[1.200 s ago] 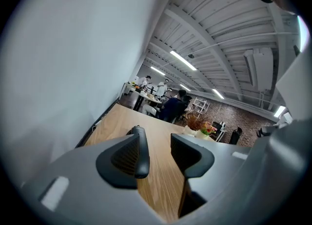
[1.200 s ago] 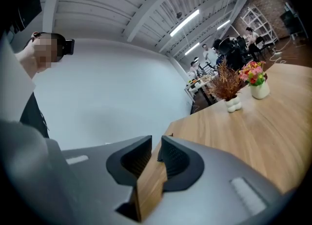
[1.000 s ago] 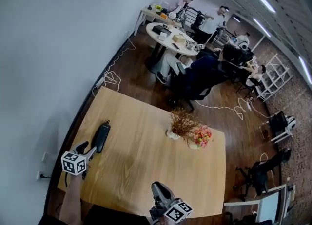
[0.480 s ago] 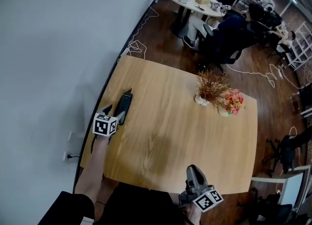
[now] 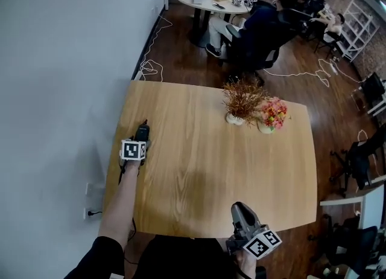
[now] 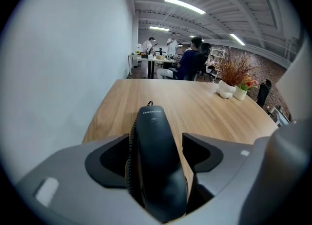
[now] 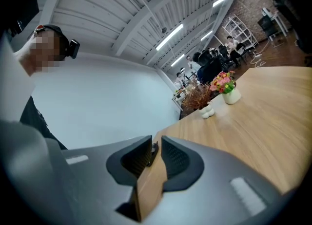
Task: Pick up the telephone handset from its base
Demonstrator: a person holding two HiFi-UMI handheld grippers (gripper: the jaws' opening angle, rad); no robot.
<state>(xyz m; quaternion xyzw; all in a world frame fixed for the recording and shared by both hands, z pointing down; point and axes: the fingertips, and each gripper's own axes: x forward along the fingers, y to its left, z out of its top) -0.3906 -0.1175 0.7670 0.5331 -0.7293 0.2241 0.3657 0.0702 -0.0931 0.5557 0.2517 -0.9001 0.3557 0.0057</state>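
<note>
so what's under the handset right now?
Only a coiled cord along the left edge of the handset and the wooden table around it show. Whatever it rests on, base included, is covered by the handset itself.

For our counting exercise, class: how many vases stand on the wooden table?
2. A dried-grass vase stands near the far edge of the table, and a flower vase is just right of it in the head view. None looks hidden.

wooden table (image 5: 241,169), dried grasses (image 5: 243,98), pink flowers (image 5: 274,113)
</note>
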